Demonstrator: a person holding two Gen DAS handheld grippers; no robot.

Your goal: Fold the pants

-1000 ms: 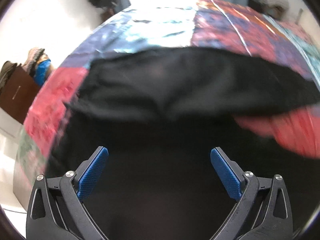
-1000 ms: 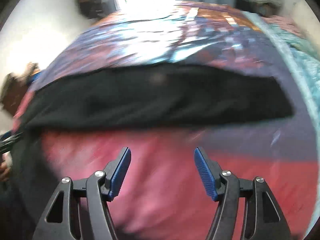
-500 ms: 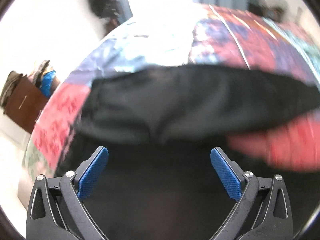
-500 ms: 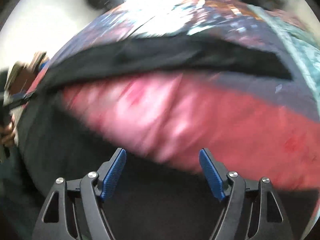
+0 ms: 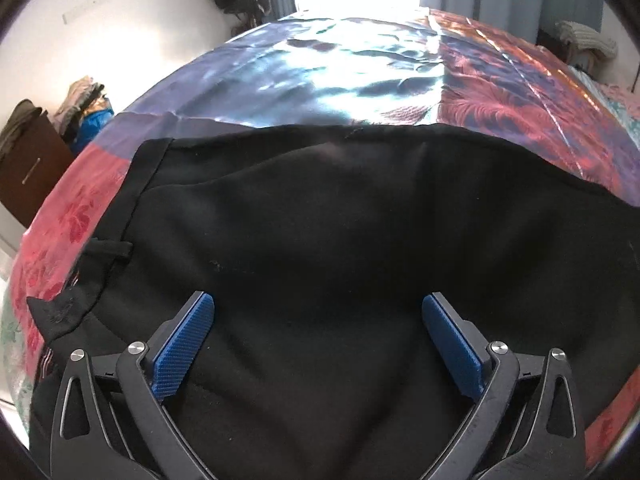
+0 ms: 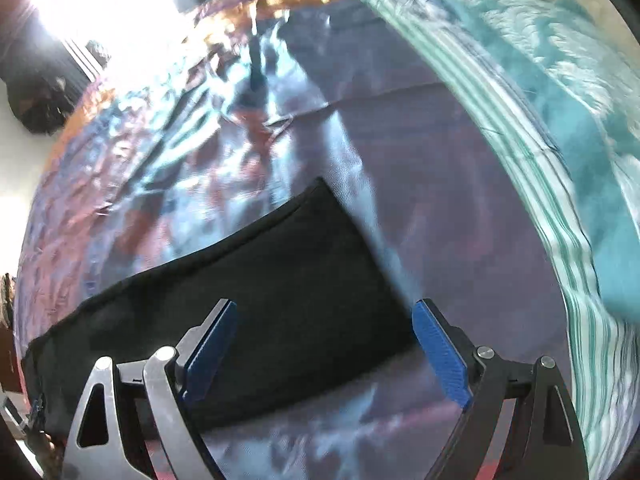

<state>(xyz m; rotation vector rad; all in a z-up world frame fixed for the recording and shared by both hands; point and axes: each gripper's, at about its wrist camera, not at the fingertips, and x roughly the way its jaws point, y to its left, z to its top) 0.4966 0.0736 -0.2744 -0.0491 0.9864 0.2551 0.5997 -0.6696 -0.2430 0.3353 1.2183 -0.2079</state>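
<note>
Black pants (image 5: 340, 240) lie flat on a bed with a shiny patterned cover (image 5: 360, 64). In the left wrist view they fill the lower half, with the waist end and a drawstring at the left. My left gripper (image 5: 318, 332) is open and empty, just above the pants. In the right wrist view the leg end of the pants (image 6: 288, 280) lies as a dark band ending in a straight hem. My right gripper (image 6: 322, 340) is open and empty over that hem end.
A teal patterned pillow or blanket (image 6: 560, 120) lies along the right side of the bed. A brown cabinet (image 5: 28, 176) with piled clothes stands at the left by the white wall. A bright window is at the far end.
The pants leg has been laid over, so the red cover between the layers no longer shows. The right gripper has swung right to the hem end. Both grippers stay open.
</note>
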